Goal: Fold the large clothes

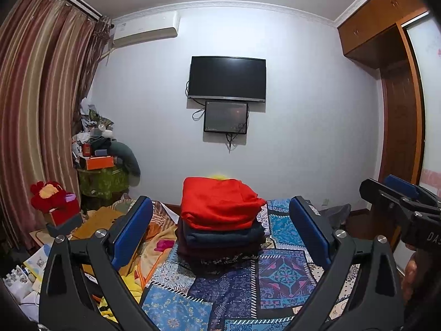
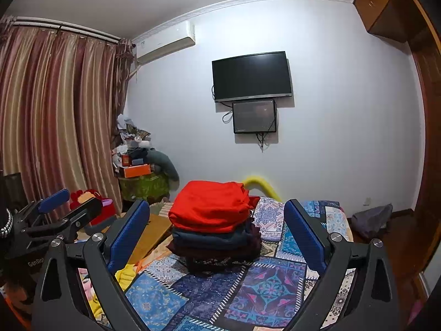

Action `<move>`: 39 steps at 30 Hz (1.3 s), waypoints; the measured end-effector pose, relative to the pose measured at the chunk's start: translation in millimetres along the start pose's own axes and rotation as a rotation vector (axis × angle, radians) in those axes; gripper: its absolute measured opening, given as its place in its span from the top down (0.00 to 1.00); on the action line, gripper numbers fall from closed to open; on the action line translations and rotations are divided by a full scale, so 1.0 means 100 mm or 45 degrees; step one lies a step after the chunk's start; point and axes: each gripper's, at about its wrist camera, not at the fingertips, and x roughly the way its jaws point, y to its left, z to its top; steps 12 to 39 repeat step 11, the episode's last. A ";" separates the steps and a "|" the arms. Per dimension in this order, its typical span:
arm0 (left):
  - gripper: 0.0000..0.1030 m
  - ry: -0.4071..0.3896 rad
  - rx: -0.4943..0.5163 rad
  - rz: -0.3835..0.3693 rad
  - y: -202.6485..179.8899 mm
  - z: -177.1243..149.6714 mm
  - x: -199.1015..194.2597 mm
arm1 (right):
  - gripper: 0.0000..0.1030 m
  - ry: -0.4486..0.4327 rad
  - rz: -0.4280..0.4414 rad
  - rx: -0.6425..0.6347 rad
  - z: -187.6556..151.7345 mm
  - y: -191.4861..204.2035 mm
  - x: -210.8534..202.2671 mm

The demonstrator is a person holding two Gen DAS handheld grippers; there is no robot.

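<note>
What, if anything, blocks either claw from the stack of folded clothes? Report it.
Nothing visible does. The left claw and right claw are both open and held back from the stack of folded clothes; only bare patterned bedspread lies between them and it.

Both my wrist cams look forward along my own fingers, low over the patchwork bedspread [image 1: 284, 273], facing the wall TV [image 1: 227, 78]. Left cam sits left and catches my right gripper [image 1: 397, 193] at its right edge. Both share the near stack of folded clothes [image 2: 212, 220].
</note>
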 end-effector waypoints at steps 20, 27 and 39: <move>0.03 0.026 -0.017 -0.018 0.03 -0.04 0.04 | 0.06 0.015 0.006 -0.004 -0.01 0.02 0.04; 0.03 0.026 -0.017 -0.018 0.03 -0.04 0.04 | 0.06 0.015 0.006 -0.004 -0.01 0.02 0.04; 0.03 0.026 -0.017 -0.018 0.03 -0.04 0.04 | 0.06 0.015 0.006 -0.004 -0.01 0.02 0.04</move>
